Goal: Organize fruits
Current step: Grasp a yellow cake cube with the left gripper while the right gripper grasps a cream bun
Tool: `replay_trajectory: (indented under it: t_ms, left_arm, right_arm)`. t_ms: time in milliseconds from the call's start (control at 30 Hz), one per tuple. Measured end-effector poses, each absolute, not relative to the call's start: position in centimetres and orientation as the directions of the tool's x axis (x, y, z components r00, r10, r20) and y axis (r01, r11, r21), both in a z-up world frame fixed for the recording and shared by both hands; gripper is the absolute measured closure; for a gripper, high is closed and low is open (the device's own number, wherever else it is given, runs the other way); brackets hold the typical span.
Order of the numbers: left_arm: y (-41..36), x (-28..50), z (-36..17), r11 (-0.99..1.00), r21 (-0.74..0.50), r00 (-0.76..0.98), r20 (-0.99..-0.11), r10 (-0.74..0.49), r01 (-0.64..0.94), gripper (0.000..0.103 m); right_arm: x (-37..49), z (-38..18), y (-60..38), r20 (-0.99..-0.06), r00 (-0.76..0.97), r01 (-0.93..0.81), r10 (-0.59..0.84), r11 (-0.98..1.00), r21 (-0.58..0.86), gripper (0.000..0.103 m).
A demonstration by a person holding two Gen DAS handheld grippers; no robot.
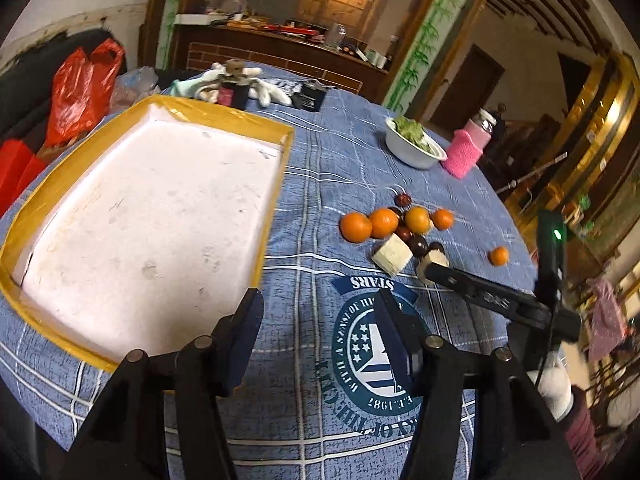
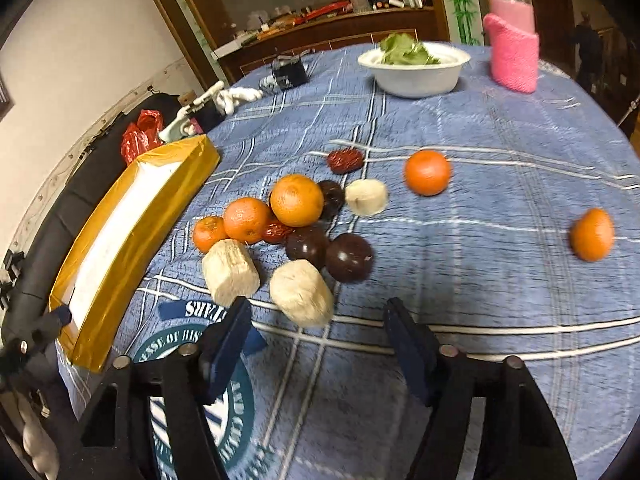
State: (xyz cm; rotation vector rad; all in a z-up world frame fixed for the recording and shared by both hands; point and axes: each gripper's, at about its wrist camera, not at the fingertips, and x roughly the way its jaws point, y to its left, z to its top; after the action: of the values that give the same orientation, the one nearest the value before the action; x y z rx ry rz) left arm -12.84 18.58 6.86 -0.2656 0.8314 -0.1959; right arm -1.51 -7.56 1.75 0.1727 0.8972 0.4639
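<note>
A pile of fruit lies on the blue tablecloth: oranges [image 2: 297, 200] [image 1: 355, 227], dark round plums [image 2: 349, 257], red dates [image 2: 345, 160], and pale cut chunks [image 2: 301, 293] [image 1: 393, 254]. Two oranges lie apart to the right [image 2: 427, 173] [image 2: 592, 234]. A white tray with a yellow-taped rim [image 1: 280, 168] [image 2: 132, 216] sits left of the pile. My left gripper [image 1: 320, 328] is open and empty beside the tray's near corner. My right gripper [image 2: 316, 340] is open and empty, just short of a pale chunk; it also shows in the left wrist view [image 1: 440, 270].
A white bowl of greens [image 1: 414, 146] [image 2: 416, 66] and a jar in a pink knitted sleeve [image 1: 468, 148] [image 2: 514, 46] stand at the far side. White gloves and small dark items [image 1: 240, 86] lie behind the tray. Red plastic bags [image 1: 80, 88] sit left of the table.
</note>
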Motion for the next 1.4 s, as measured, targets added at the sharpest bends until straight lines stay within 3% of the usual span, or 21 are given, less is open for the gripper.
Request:
replay_trajectory:
  t_ms: [33,67,100,200,600,1133,1400]
  left_arm:
    - [18.1,-12.8,6.8,0.952,-0.296,0.656,-0.703,-0.275,0.081,0.046]
    - [17.4,-12.5,6.8,0.953,-0.288,0.651,-0.707,-0.277,0.092,0.046]
    - [17.0,-12.3,6.8,0.954,-0.284,0.648,-0.709,-0.278,0.099,0.046]
    - [15.8,-11.7,6.2,0.959,-0.262,0.633,-0.725,-0.271,0.111,0.046]
    - [17.4,-10.5,7.2,0.971,-0.237,0.650,-0.741,-0.168,-0.019,0.046]
    - [15.8,-10.4,6.1,0.975,-0.222,0.613,-0.770,-0.176,0.001,0.044]
    - [12.4,-8.6,4.2,0.974,-0.203,0.555,-0.802,-0.223,0.098,0.042]
  right_arm:
    - [-1.2,1.6,-7.4,-0.712,0.532,-0.314,0.459,0.887,0.338,0.040]
    - [-1.1,1.8,-7.3,-0.705,0.542,-0.313,0.457,0.889,0.335,0.058]
    - [-1.0,1.7,-7.3,-0.694,0.527,-0.325,0.490,0.871,0.368,0.066]
    - [-1.2,1.7,-7.5,-0.671,0.537,-0.327,0.512,0.859,0.394,0.069]
    - [-2.6,3.5,-8.9,-0.585,0.573,-0.362,0.575,0.817,0.448,0.069]
    - [-2.7,3.7,-10.2,-0.566,0.581,-0.329,0.585,0.805,0.494,0.069]
    - [-2.2,3.6,-12.0,-0.547,0.613,-0.271,0.570,0.802,0.533,0.069]
